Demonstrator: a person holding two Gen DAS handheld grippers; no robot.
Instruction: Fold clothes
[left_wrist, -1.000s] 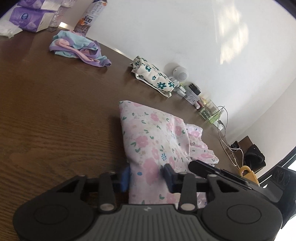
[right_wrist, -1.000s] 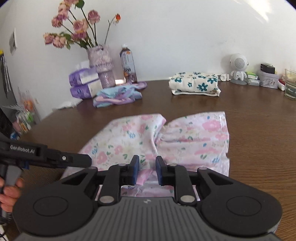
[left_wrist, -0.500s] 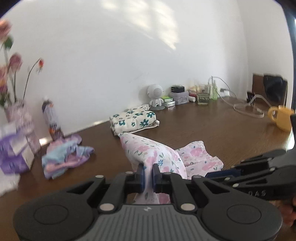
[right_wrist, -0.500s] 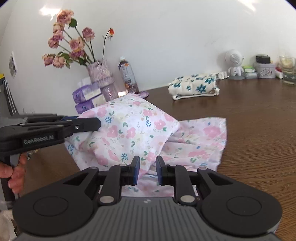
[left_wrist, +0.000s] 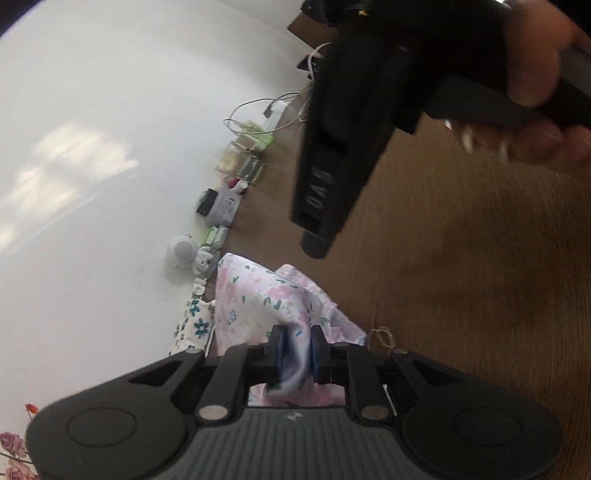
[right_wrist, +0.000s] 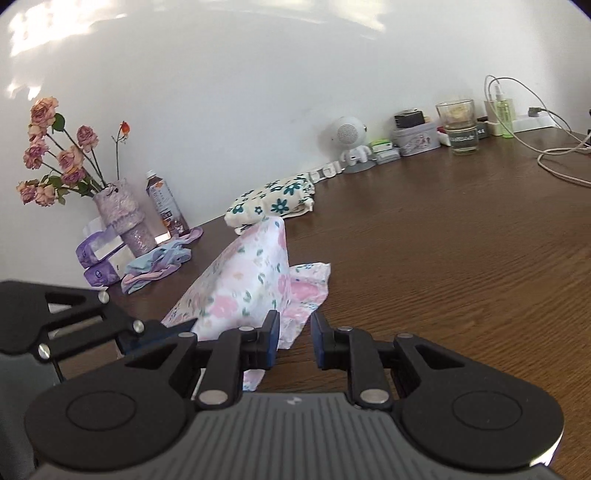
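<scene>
A pale pink cotton garment printed with pink flowers and small green leaves (right_wrist: 255, 284) lies on a dark brown wood-grain table (right_wrist: 461, 266), pulled up into a tent-like peak at its far end. In the right wrist view, the right gripper (right_wrist: 293, 341) hangs just near of the garment's near right edge, jaws parted with nothing between them. The cloth lies ahead and to its left, its long axis running from near left to the far peak.

The left gripper (left_wrist: 297, 356) is the one in contact: its jaws are clamped on a fold of the floral cloth, and the rest trails away from the fingers toward the wall. The left gripper is therefore the nearer tool. The right must reach left for a free edge, probably to complete a fold.

Readable writing: white letters reading "DAS" on the right gripper's black body (left_wrist: 332, 184), seen upside down in the left wrist view. The label on the plastic drink bottle (right_wrist: 164, 203) is too small to read.
</scene>
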